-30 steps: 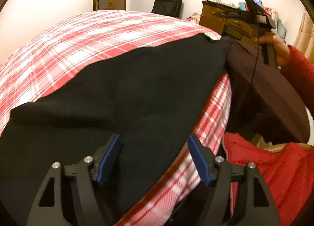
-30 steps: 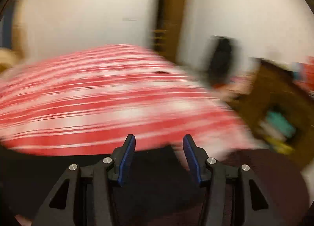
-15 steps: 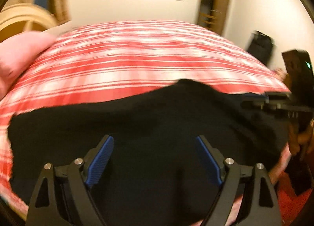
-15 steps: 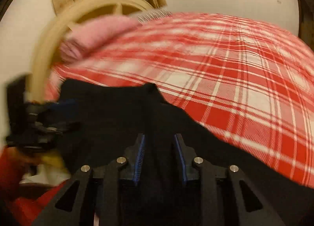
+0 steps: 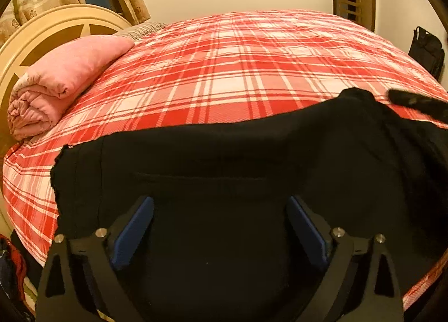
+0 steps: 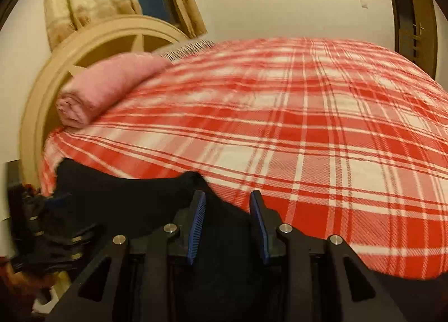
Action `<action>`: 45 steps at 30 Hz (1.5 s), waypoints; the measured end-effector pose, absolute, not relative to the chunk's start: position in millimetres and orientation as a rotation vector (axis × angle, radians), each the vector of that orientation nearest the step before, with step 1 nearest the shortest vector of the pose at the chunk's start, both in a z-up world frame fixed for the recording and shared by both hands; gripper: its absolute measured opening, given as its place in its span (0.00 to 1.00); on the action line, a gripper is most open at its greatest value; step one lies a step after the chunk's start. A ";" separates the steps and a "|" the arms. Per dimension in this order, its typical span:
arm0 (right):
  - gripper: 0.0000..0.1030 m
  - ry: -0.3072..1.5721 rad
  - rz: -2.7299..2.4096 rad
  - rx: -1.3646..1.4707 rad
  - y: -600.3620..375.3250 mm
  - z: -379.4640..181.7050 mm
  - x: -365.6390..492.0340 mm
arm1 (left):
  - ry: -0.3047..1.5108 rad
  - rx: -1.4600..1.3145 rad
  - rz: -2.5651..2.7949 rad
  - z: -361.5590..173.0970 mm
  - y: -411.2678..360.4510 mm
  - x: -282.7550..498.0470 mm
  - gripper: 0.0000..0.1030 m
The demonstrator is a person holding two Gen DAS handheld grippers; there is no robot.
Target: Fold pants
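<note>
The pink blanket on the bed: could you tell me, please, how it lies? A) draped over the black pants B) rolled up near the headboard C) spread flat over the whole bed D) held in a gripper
B: the pink blanket lies rolled into a bundle on the plaid bedspread beside the round headboard, apart from the black pants and from both grippers.

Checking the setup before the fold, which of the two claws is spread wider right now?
The left claw, its blue pads far apart over the black pants. The right claw shows only a narrow gap.
</note>
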State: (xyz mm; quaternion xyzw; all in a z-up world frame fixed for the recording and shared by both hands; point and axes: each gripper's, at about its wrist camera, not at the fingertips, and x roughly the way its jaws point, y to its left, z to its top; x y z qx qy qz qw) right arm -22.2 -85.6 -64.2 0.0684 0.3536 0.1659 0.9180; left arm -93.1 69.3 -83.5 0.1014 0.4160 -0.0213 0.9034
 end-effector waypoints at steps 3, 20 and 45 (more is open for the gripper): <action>0.34 0.749 0.321 0.150 -100.8 -61.5 -49.1 | 0.862 0.236 -0.022 -81.6 62.6 -92.6 0.96; 0.34 0.808 -0.018 0.107 -168.7 -101.1 -64.7 | 0.803 0.413 -0.036 -63.4 2.8 -99.4 0.96; 0.79 1.007 -0.407 0.314 -518.4 -93.6 -175.9 | 0.830 0.257 -0.270 -46.4 -53.0 -112.6 0.96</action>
